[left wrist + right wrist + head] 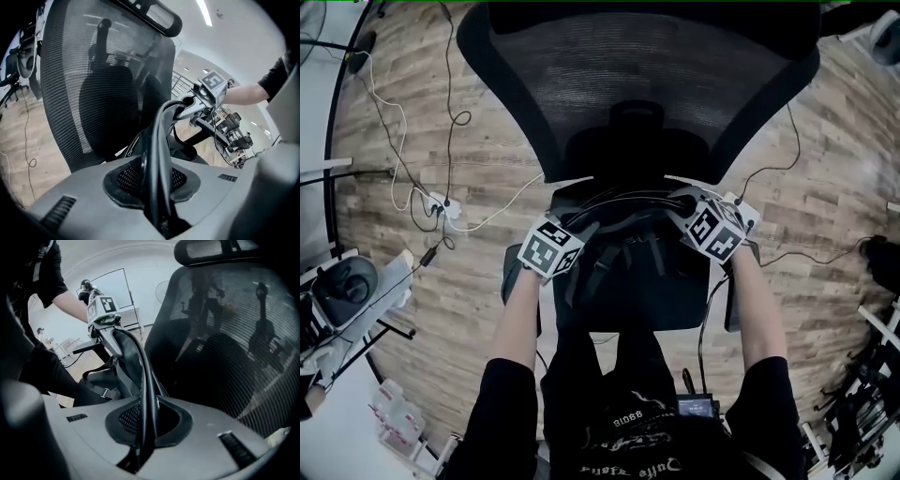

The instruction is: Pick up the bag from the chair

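Left gripper (158, 206) and right gripper (140, 446) clamp the bag (635, 277).

The office chair (637, 80) has a back of thin black mesh cloth you can see through. The floor (403, 309) is pale wood with streaky grain. The bag (647, 272) is smooth black cloth, a little shiny at its edge. The left hand-held gripper (157, 187) and right hand-held gripper (145, 423) are matt grey plastic.

Right hand-held gripper (142, 430) clamped on black bag (125, 367), left hand-held gripper (104, 317) opposite, mesh chair (229, 348) behind
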